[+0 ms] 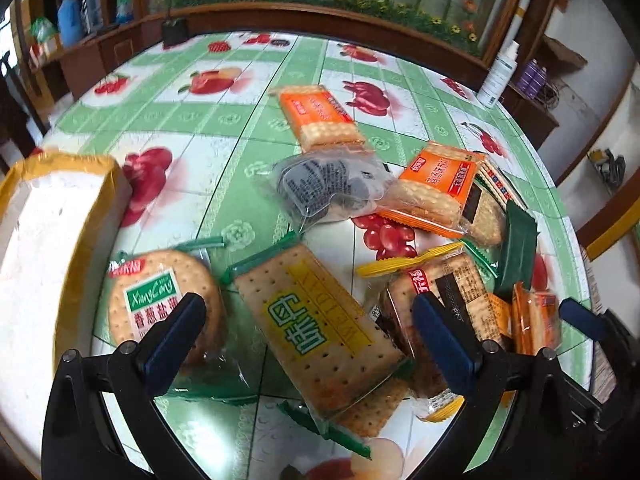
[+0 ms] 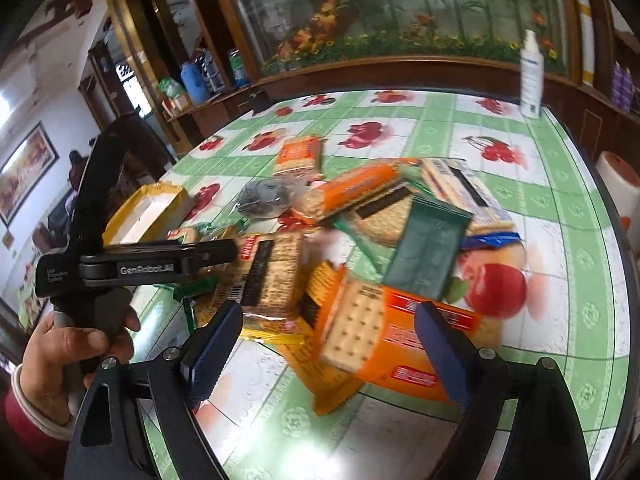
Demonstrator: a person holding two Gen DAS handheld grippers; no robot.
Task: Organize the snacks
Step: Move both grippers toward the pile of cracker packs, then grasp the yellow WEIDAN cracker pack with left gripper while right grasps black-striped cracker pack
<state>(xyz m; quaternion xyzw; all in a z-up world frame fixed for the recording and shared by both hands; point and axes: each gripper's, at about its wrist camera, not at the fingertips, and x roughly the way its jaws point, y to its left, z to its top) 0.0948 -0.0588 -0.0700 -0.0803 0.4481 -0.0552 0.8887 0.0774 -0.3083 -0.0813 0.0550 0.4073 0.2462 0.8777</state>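
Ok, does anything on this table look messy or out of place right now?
Yes. The snack packets lie in a loose heap, overlapping at all angles, some face down, while the yellow-rimmed box beside them looks empty. A white spray bottle stands alone at the table's far edge.

Wooden cabinets and a floral mural line white walls.
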